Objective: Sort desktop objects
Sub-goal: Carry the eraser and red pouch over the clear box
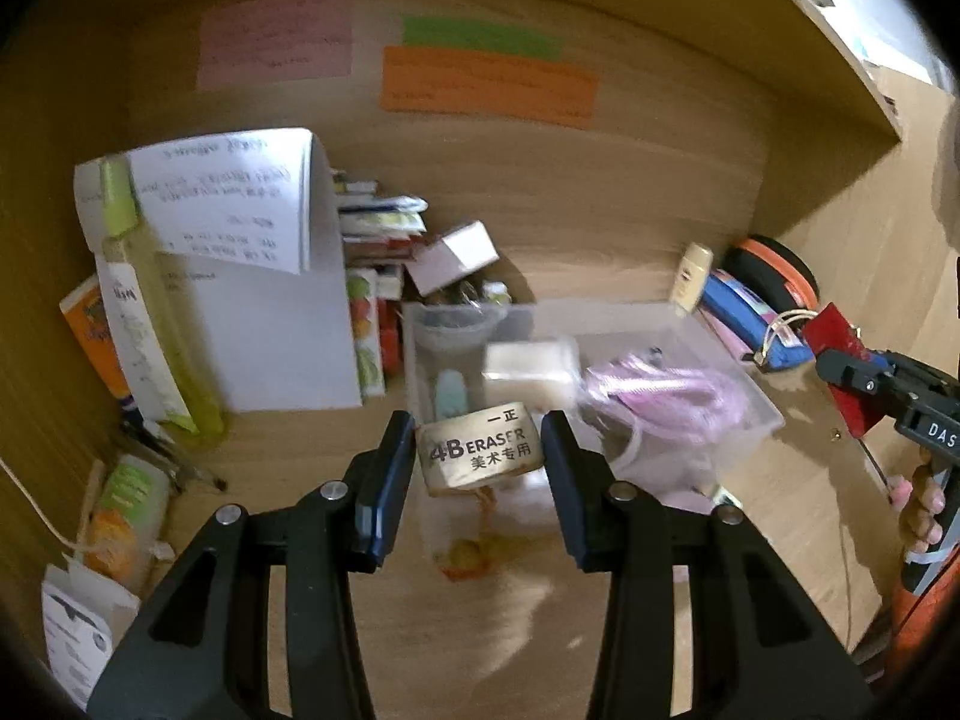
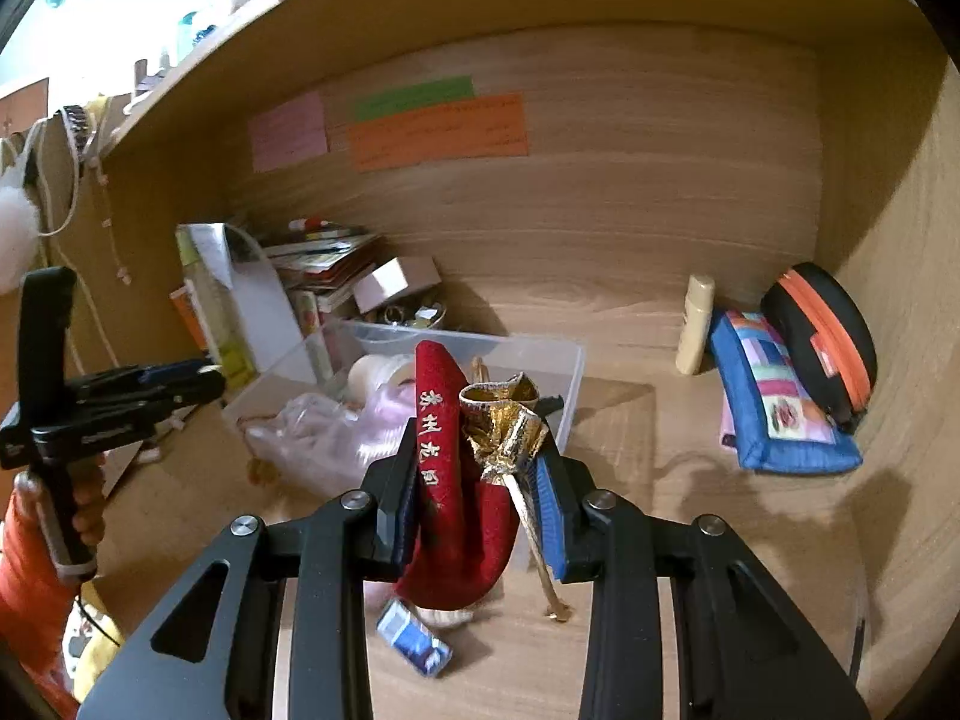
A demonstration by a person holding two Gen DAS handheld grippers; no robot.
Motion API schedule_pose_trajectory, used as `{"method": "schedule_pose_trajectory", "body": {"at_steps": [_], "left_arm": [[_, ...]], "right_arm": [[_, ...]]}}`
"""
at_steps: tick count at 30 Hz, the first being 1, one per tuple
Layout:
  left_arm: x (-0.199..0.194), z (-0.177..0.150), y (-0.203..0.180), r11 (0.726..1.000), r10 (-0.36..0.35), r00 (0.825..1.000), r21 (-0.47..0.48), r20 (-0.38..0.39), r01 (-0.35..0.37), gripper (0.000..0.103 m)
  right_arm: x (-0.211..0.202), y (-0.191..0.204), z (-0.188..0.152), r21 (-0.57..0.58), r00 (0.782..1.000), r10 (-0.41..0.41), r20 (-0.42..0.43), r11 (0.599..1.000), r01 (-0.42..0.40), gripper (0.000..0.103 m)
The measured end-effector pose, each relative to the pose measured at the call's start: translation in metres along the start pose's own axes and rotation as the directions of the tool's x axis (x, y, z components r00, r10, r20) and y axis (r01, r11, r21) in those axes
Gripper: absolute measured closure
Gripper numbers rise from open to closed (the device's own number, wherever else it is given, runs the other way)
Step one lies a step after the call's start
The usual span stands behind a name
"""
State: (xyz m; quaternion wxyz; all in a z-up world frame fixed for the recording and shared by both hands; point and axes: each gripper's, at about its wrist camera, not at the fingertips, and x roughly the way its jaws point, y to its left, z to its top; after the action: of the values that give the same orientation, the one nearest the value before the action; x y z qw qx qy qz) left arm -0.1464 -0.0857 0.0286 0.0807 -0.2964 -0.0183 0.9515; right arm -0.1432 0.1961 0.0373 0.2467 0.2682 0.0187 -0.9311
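The left gripper (image 1: 480,450) clamps an eraser (image 1: 480,449) at frame centre, long axis crosswise between the jaws, above the clear bin (image 1: 762,408). The right gripper (image 2: 477,480) pinches a red pouch (image 2: 447,480), long axis upright, gold-lined mouth upward, just before the bin over the tabletop (image 2: 690,480).

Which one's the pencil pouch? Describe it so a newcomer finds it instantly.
Start at the desk's right side wall, where a black oval case with an orange zipper leans. The pencil pouch lies flat just left of it, right of the upright cream bottle. It alone is blue-edged with a multicoloured patchwork face.
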Motion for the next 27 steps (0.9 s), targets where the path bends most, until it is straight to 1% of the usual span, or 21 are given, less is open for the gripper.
{"method": "schedule_pose_trajectory", "body": {"at_steps": [2, 5, 9, 13, 15, 18, 20, 23, 25, 27], "left_arm": [[0.004, 0.007, 0.003, 1.0, 0.019, 1.0, -0.002, 0.008, -0.019, 0.06], [0.01, 0.016, 0.009, 1.0, 0.017, 1.0, -0.024, 0.01, -0.017, 0.06], [0.02, 0.027, 0.012, 0.999, 0.008, 1.0, -0.044, 0.021, -0.007, 0.06], [0.035, 0.031, 0.01, 0.999, -0.009, 1.0, -0.053, 0.01, 0.01, 0.06], [0.045, 0.03, 0.008, 0.998, -0.016, 1.0, -0.059, -0.004, 0.016, 0.06], [0.061, 0.027, 0.006, 0.998, -0.018, 0.999, -0.06, -0.028, 0.016, 0.06], [0.072, 0.024, 0.006, 0.998, -0.024, 0.999, -0.064, -0.048, 0.021, 0.06], [0.086, 0.019, 0.004, 0.999, -0.019, 0.996, -0.051, -0.082, 0.015, 0.06], [0.089, 0.015, 0.002, 1.0, 0.01, 0.996, -0.023, -0.083, -0.012, 0.06], [0.09, 0.013, -0.001, 1.0, 0.016, 0.997, -0.003, -0.078, -0.016, 0.06]], "right_arm": [[0.012, 0.001, 0.008, 0.001, 1.0, -0.005, -0.012, 1.0, 0.005, 0.074], [0.028, 0.002, 0.019, 0.022, 1.0, -0.007, -0.028, 1.0, 0.007, 0.074], [0.042, 0.003, 0.032, 0.065, 0.999, 0.016, -0.028, 0.998, -0.014, 0.074], [0.058, 0.012, 0.041, 0.035, 0.999, -0.026, -0.022, 0.999, 0.027, 0.074], [0.069, 0.013, 0.039, 0.025, 0.998, -0.055, -0.035, 0.998, 0.055, 0.074], [0.085, 0.009, 0.032, 0.03, 0.995, -0.062, -0.073, 0.997, 0.064, 0.074], [0.093, 0.006, 0.026, 0.016, 0.991, -0.096, -0.094, 0.995, 0.098, 0.074], [0.099, 0.001, 0.022, 0.022, 0.989, -0.092, -0.113, 0.995, 0.095, 0.074], [0.102, 0.0, 0.02, 0.023, 0.989, -0.088, -0.119, 0.996, 0.092, 0.074], [0.103, 0.001, 0.02, 0.021, 0.989, -0.088, -0.118, 0.996, 0.091, 0.074]]}}
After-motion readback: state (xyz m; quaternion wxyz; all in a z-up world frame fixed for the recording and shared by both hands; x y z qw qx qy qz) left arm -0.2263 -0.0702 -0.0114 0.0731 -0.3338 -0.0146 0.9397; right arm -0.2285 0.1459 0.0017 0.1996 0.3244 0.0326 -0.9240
